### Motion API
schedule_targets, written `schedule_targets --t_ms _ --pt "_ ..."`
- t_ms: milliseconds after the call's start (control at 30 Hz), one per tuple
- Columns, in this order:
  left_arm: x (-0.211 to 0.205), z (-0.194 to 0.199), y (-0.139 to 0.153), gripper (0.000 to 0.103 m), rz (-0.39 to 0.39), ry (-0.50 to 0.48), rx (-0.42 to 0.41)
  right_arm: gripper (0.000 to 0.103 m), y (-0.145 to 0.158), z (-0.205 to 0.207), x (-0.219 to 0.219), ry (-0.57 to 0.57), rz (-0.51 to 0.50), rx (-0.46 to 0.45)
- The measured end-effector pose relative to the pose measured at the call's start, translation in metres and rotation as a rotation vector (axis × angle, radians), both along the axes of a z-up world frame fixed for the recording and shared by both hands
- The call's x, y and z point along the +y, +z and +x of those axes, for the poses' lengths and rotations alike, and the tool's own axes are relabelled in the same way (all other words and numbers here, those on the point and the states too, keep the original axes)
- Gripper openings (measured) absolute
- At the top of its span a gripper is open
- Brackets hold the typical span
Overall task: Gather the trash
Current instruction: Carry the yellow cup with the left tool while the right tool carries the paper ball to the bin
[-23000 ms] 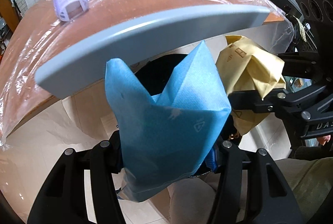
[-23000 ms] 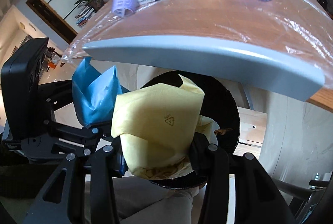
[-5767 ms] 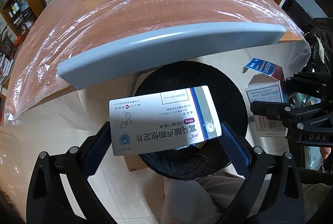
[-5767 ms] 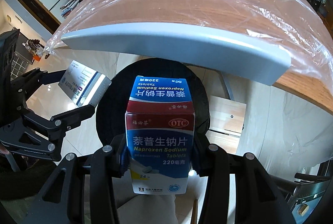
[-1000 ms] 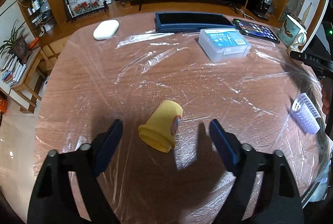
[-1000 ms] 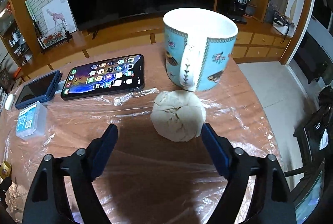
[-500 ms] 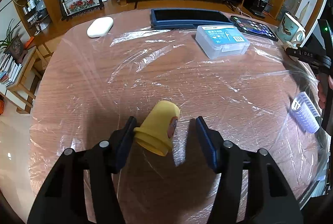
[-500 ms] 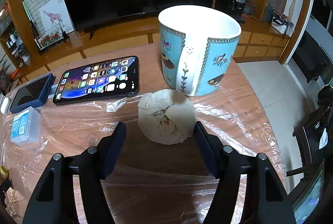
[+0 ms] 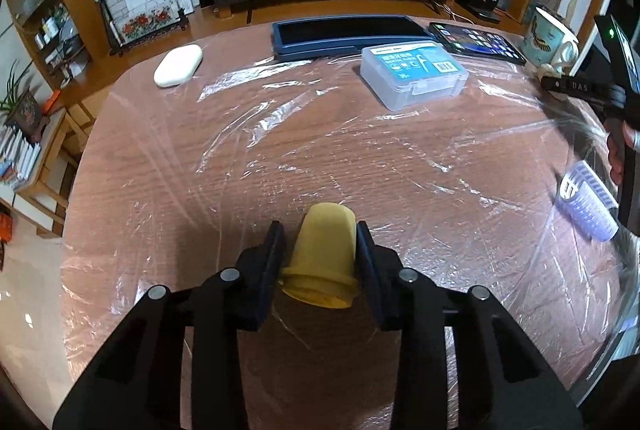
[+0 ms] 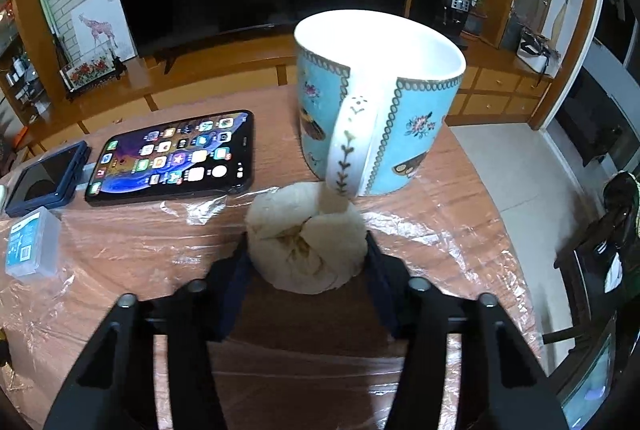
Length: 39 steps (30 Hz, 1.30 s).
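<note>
My left gripper (image 9: 320, 242): jaws just closed, pads pressing both sides of the yellow cup (image 9: 322, 254), which lies on its side, rim toward me. Bare table (image 9: 280, 158) beyond the cup; clear box (image 9: 414, 74) well past it. My right gripper (image 10: 306, 250): jaws just narrowed onto the crumpled paper ball (image 10: 306, 244), touching the mug (image 10: 376, 102) handle; phone (image 10: 172, 158) left of the mug; table edge near on its right.

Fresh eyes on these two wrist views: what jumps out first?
In the left wrist view, the left gripper has just closed on a small yellow plastic cup lying on its side on the film-covered wooden table. In the right wrist view, the right gripper has been closing on a crumpled off-white paper ball, right beside a tall blue floral mug.
</note>
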<state>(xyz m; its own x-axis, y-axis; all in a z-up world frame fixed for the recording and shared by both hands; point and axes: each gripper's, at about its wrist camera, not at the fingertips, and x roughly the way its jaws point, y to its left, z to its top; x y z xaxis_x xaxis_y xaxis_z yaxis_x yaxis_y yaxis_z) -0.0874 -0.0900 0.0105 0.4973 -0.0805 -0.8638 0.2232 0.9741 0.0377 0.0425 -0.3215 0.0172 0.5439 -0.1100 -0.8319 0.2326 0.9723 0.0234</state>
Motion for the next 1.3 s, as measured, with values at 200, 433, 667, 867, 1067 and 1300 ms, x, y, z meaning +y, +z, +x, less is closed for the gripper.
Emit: schedule_targets --t_ms 200,433,667,867,1067,1300 --pt "-0.006 -0.003 0.002 0.038 0.033 -0.012 -0.022 0.05 0.005 -0.016 -0.003 0.015 0.054 -0.016" --pt "-0.005 -0.007 0.006 0.038 -0.003 0.01 -0.03 0.05 0.02 -0.051 0.002 0.051 0.152 -0.039" --pt "-0.003 -0.013 0.01 0.038 -0.044 0.032 -0.03 0.05 0.038 -0.087 0.018 0.107 0.235 -0.063" --pt "-0.004 -0.021 0.015 0.038 -0.077 0.032 -0.029 0.05 0.052 -0.115 0.039 0.173 0.27 -0.07" --pt "-0.005 -0.036 0.019 0.038 -0.095 0.019 -0.032 0.05 0.061 -0.141 0.059 0.235 0.299 -0.06" --pt "-0.009 -0.055 0.025 0.038 -0.117 -0.008 -0.04 0.05 0.066 -0.174 0.088 0.308 0.318 -0.041"
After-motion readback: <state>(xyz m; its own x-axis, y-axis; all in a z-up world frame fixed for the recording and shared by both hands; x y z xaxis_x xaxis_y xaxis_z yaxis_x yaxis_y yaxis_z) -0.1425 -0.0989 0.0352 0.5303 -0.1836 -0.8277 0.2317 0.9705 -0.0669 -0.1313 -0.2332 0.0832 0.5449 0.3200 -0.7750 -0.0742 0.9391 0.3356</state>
